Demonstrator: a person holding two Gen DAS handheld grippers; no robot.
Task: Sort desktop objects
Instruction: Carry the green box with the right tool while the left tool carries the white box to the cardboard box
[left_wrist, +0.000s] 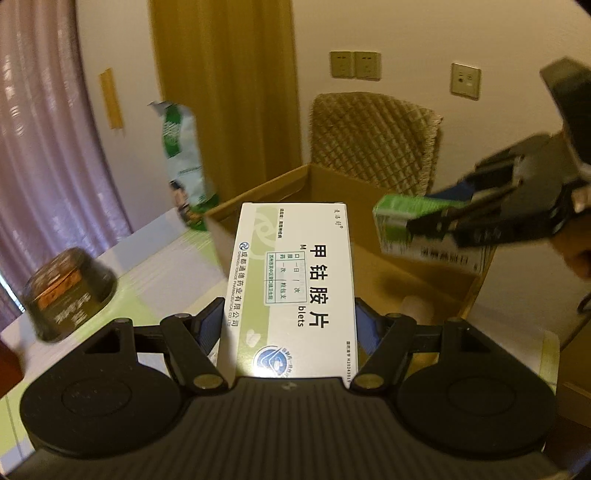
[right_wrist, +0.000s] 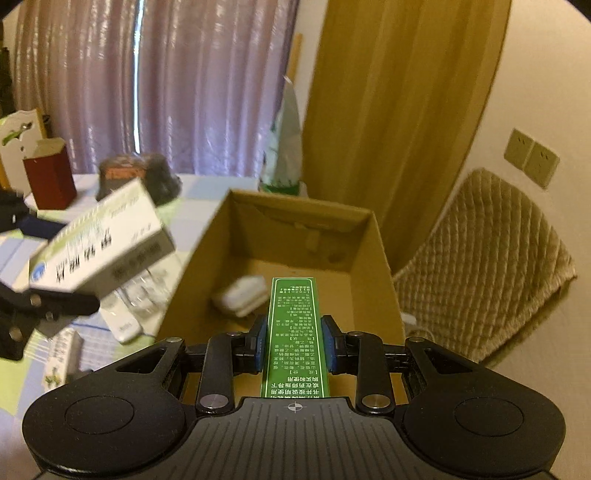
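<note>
1. Purple and mustard curtains are hanging behind a table (left_wrist: 155, 266) covered in a pale green and white checked cloth, with a woven-backed chair (left_wrist: 373, 140) standing past its far edge.
2. An open cardboard box (right_wrist: 373, 236) is sitting on the table, and a small white object (right_wrist: 242, 295) is lying on its floor.
3. The left gripper (left_wrist: 290, 325) is pinching a white medicine box (left_wrist: 295, 280) by its long sides, the blue pads pressing on either flank; the box's long axis is running straight out along the fingers toward the cardboard box, printed face up, its far end reaching over the near rim.
4. The right gripper (right_wrist: 294, 343) is clamping a green medicine box (right_wrist: 293, 332) between its pads, narrow printed edge facing up; its long axis is also pointing forward along the fingers, above the open cardboard box.
5. In the left wrist view, the green medicine box is hanging over the right side of the cardboard box, blurred.
6. A dark round tub (left_wrist: 66, 291), a green and white bag (left_wrist: 184, 166) and a red carton (right_wrist: 50, 177) are standing elsewhere on the table.
</note>
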